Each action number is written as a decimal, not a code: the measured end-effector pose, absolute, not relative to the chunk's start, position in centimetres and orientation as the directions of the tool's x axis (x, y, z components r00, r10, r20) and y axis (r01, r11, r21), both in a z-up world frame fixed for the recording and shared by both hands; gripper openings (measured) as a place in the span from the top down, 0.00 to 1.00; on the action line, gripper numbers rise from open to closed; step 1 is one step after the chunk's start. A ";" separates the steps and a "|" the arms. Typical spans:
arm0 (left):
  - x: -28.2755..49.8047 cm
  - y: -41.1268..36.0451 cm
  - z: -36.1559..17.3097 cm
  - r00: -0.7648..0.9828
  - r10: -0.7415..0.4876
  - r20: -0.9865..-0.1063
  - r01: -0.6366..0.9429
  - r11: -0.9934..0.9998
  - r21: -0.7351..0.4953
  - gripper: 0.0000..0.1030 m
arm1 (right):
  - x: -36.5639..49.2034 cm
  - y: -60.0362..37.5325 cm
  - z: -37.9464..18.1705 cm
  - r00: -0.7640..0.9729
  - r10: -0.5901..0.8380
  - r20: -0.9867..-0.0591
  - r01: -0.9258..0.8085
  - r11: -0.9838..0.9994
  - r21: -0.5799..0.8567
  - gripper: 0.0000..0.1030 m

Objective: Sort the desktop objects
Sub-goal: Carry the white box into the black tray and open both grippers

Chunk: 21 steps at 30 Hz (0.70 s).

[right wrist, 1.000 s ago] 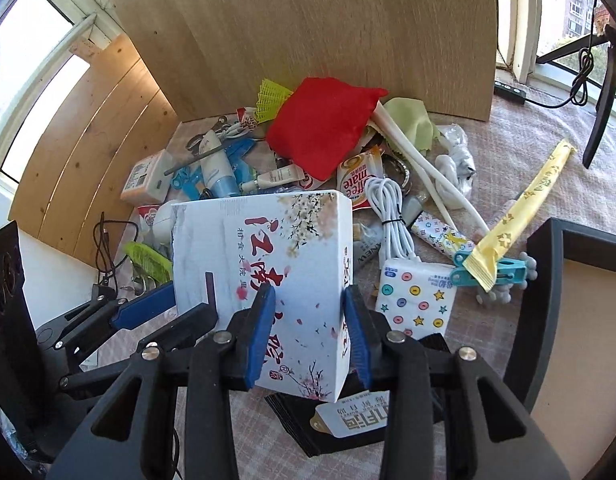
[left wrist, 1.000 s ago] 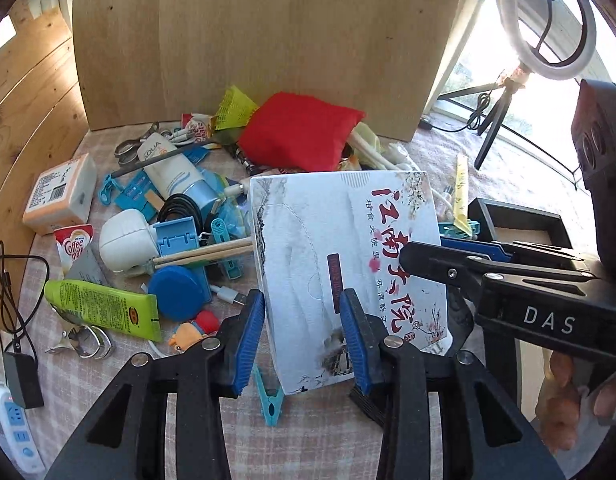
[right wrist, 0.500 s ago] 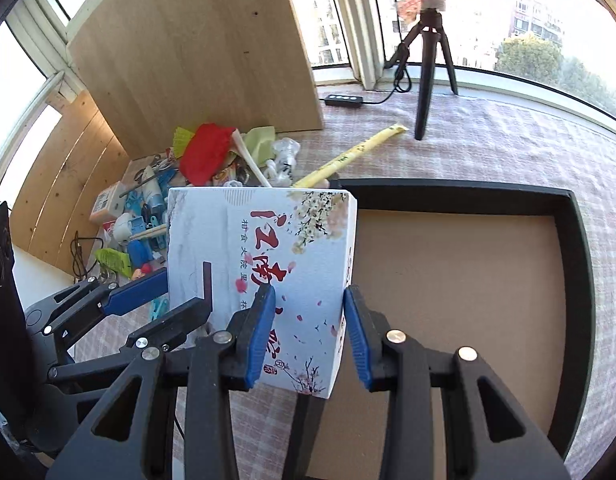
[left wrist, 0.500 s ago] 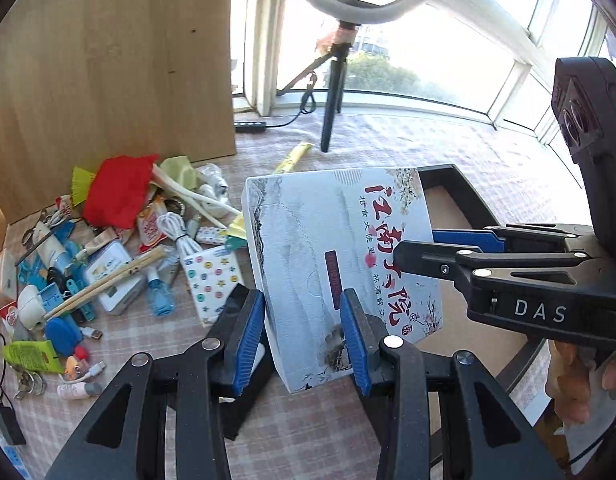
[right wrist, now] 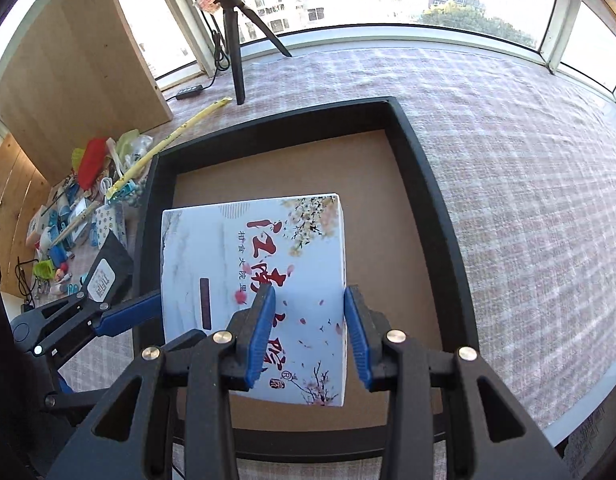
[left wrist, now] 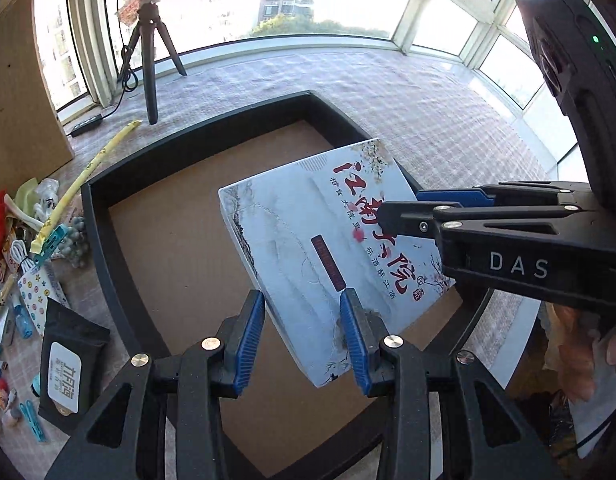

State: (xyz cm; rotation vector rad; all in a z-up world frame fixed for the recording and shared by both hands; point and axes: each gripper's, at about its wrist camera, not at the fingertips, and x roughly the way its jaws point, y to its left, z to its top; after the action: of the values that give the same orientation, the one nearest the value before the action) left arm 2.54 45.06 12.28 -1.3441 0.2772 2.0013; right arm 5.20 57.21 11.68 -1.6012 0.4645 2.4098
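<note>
"DAS" in white on the right gripper (left wrist: 404,210), read from the left wrist view. Red brush-style Chinese characters across the white box (left wrist: 328,256), with smaller dark characters beside them, blossom sprigs at the corners and a small dark red strip on the face; too stylised to spell out with certainty. White label with "TFI" and further characters on the black pouch (left wrist: 67,364); the rest unreadable.

Pinched from two sides: left gripper (left wrist: 303,340) clamped on the box's near edge, its blue pads pressed against both faces; right gripper clamped on the opposite edge, likewise part-closed on the cardboard. In the right wrist view, same grip: right gripper (right wrist: 310,334) over the box (right wrist: 251,280), left gripper (right wrist: 123,316) biting in from the left.

A second ago, held above the clutter pile (left wrist: 15,248) by the wooden board (left wrist: 15,92). Half a second ago, at the tray's edge. Now swung fully over the tray (left wrist: 91,216), box tilted, pile off to the left. Grip width unchanged throughout.

Tray: black rim, brown cardboard floor, bare inside. Box hanging over it, not resting on it. Pouch on the checked cloth (left wrist: 428,112) just outside the left rim. Yellow strip (left wrist: 95,164) angled toward the tray's far-left corner. Tripod (left wrist: 149,60) beyond, by the window.
</note>
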 end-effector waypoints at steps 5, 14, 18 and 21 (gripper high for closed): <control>4.4 46.9 12.3 -0.152 0.450 -0.880 -0.717 -0.663 -0.215 0.65 | 6.8 59.8 11.3 -0.368 0.046 -0.929 -0.392 -0.913 0.110 0.66; 1.6 42.4 13.1 -0.224 0.425 -0.877 -0.674 -0.718 -0.176 0.65 | 5.5 56.4 12.3 -0.402 0.020 -0.915 -0.343 -0.930 0.130 0.66; 0.0 38.3 13.3 -0.268 0.397 -0.878 -0.632 -0.760 -0.151 0.65 | 4.8 53.3 12.4 -0.414 -0.013 -0.910 -0.307 -0.939 0.153 0.66; -1.2 34.8 13.1 -0.301 0.353 -0.886 -0.600 -0.792 -0.112 0.65 | 4.1 50.6 12.5 -0.424 -0.046 -0.905 -0.277 -0.944 0.177 0.66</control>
State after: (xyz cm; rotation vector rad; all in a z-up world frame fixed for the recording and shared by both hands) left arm -1.16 34.84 13.13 -1.3543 0.3215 2.1182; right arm 4.15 50.65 12.53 -1.6019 0.4558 2.4983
